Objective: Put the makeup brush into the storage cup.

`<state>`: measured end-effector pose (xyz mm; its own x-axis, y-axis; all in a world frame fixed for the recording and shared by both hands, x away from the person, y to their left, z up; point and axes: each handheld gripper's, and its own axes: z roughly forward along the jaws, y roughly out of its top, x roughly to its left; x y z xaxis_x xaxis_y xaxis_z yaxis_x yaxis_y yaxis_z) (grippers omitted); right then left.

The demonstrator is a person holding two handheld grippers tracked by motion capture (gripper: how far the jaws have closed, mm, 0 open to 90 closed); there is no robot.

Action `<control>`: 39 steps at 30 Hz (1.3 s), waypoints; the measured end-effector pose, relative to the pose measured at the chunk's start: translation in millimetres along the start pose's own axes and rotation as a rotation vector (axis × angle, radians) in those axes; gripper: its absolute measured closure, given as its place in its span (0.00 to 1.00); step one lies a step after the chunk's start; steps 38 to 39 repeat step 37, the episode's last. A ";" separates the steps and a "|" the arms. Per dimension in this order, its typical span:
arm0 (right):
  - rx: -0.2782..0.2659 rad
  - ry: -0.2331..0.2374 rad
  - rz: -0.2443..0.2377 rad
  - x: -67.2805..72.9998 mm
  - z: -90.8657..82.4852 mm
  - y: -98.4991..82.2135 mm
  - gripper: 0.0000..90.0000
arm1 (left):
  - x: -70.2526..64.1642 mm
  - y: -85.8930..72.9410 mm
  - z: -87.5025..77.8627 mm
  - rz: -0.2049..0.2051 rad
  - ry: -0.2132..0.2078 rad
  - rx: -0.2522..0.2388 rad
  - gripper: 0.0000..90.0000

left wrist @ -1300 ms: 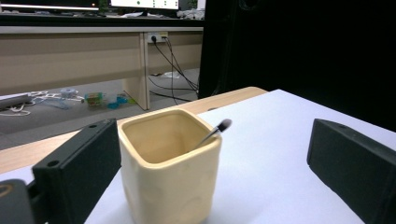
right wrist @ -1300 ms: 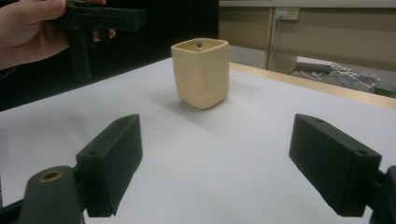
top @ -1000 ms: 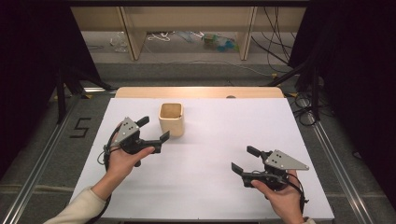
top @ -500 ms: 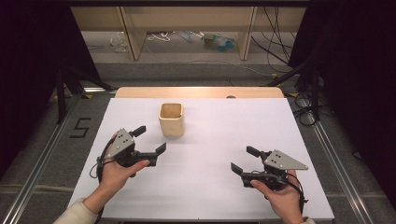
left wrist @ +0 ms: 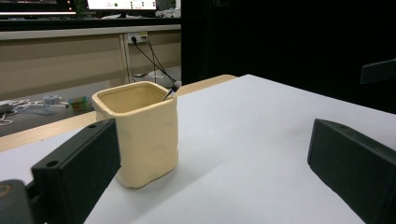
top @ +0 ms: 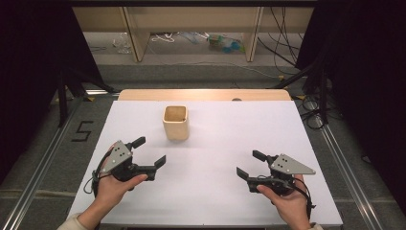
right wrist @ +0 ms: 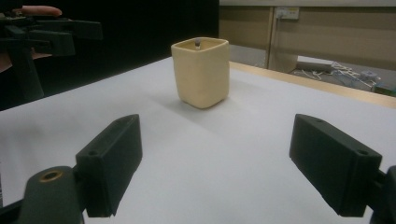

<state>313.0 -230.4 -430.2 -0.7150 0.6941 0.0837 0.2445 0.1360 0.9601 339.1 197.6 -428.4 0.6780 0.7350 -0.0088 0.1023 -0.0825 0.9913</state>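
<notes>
The left gripper [top: 149, 151] has its jaws spread wide with nothing between them — one black finger [top: 138, 142] points up the table toward the cup, the other [top: 159, 162] reaches out toward the table's middle. Behind the fingers sits the grey three-cornered plate [top: 116, 155], tilted so that its face shows to the high view, and behind that the left hand [top: 111, 187] wraps the body from below, its thumb laid along the near side. The forearm comes up from the bottom edge at a slant, leaning to the right, with a pale sleeve [top: 72, 223] at the wrist.

The right gripper [top: 251, 164] is likewise parted and empty, both jaws aimed left and a little away from the person. Its grey plate lies nearly flat on top. The right hand [top: 286, 203] grips it from the near side, the wrist almost straight up from the bottom edge, and a black cable [top: 306, 196] loops by the hand.

The cream cup [top: 175, 122] stands upright on the white table [top: 215, 191], toward its far side and left of centre — nearer the left gripper, clear of both. In the left gripper view a thin stick with a small grey tip [left wrist: 173, 88] leans against the inner rim.
</notes>
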 end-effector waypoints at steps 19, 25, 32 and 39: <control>-0.005 0.008 0.005 -0.5 1.9 -1.6 0.20 | -5.3 -13.0 -19.0 0.027 -0.018 0.036 0.05; -0.015 0.015 0.012 -0.7 3.2 -2.4 0.20 | -5.1 -14.9 -17.5 0.028 -0.020 0.044 0.05; 0.023 0.008 0.005 -1.8 1.2 -1.6 0.20 | -5.1 -15.3 -17.2 0.032 -0.021 0.049 0.06; 0.022 0.007 0.005 -1.7 1.2 -1.5 0.20 | -5.4 -15.4 -17.3 0.031 -0.021 0.049 0.06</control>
